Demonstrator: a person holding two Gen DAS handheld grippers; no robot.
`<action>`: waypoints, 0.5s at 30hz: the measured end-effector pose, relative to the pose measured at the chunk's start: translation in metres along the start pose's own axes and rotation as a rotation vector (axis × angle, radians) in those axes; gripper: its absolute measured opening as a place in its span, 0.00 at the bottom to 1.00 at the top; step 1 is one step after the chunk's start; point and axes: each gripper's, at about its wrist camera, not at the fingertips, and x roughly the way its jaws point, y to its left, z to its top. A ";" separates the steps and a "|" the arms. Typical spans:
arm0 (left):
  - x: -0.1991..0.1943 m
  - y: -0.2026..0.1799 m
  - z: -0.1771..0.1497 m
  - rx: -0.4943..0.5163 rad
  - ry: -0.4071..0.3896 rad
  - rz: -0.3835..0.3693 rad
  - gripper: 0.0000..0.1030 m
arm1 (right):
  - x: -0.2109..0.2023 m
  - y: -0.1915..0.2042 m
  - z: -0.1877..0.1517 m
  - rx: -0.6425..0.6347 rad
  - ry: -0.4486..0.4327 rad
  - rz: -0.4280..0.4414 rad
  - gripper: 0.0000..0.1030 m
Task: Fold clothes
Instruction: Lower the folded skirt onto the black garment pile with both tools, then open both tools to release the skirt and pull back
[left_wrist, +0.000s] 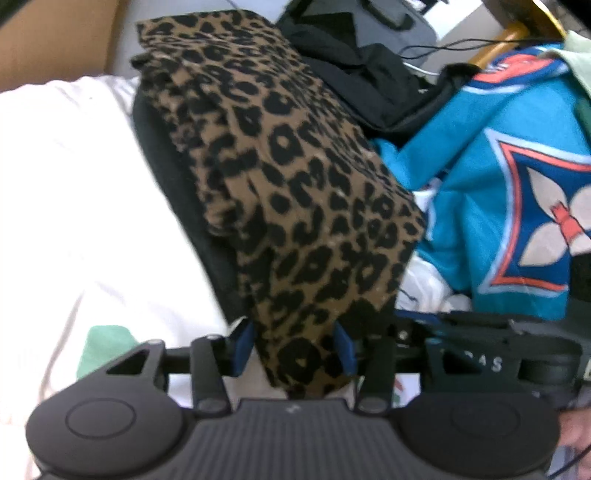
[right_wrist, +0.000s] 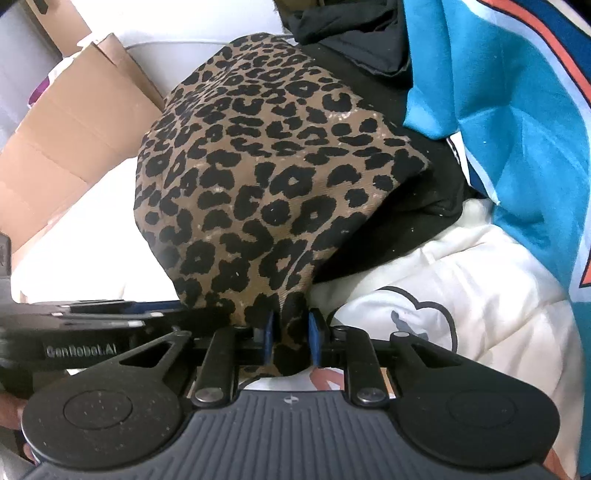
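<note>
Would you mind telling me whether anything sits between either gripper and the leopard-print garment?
Nothing visible does. The leopard-print garment already lies between the fingers of both the left gripper and the right gripper; the right one pinches its edge, while the left one's fingers stand apart around it.

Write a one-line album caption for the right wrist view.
Right gripper pinches the near edge of a leopard-print garment lying on black clothing.
</note>
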 end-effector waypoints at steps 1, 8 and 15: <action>0.002 0.000 -0.003 0.001 0.000 -0.010 0.52 | -0.001 -0.001 0.000 0.002 0.003 0.001 0.17; 0.004 0.004 -0.017 -0.054 0.019 -0.049 0.28 | -0.003 -0.007 -0.001 0.058 0.012 -0.005 0.15; -0.009 -0.003 -0.019 -0.086 0.043 -0.035 0.17 | -0.004 -0.005 -0.002 0.087 0.009 -0.010 0.15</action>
